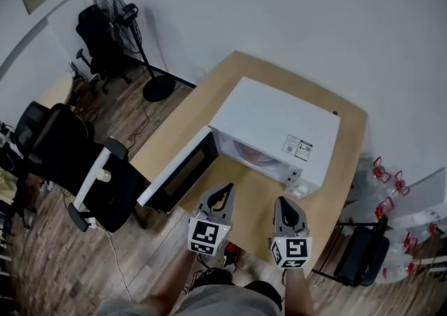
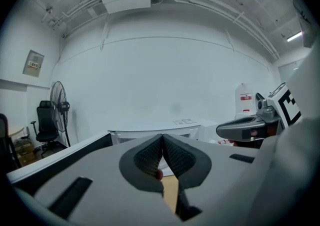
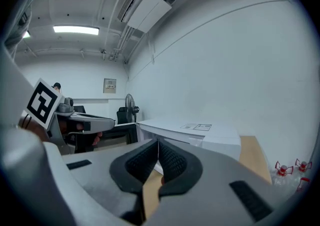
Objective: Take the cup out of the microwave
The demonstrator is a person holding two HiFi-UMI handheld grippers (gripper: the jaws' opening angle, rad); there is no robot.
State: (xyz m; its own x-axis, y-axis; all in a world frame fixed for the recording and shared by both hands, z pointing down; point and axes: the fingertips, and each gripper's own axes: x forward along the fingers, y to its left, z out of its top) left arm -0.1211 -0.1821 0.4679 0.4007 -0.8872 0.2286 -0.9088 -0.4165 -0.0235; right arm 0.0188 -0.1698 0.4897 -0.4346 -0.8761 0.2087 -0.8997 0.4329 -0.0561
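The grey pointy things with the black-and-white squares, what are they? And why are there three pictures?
They are tools a person holds, one in each hand: the left hand-held gripper and the right hand-held gripper. Each is grey plastic with two jaws that pinch, like big tweezers. The squares are on a cube that is part of each tool.

The head view comes from a camera on the person's head, looking down. The other two pictures come from small cameras riding on each tool, looking along its jaws. In those views both pairs of jaws are closed together and hold nothing.

On the light wooden table stands a white box-shaped microwave with its dark-windowed door swung open. The cup should be inside, but the pictures do not show it clearly.
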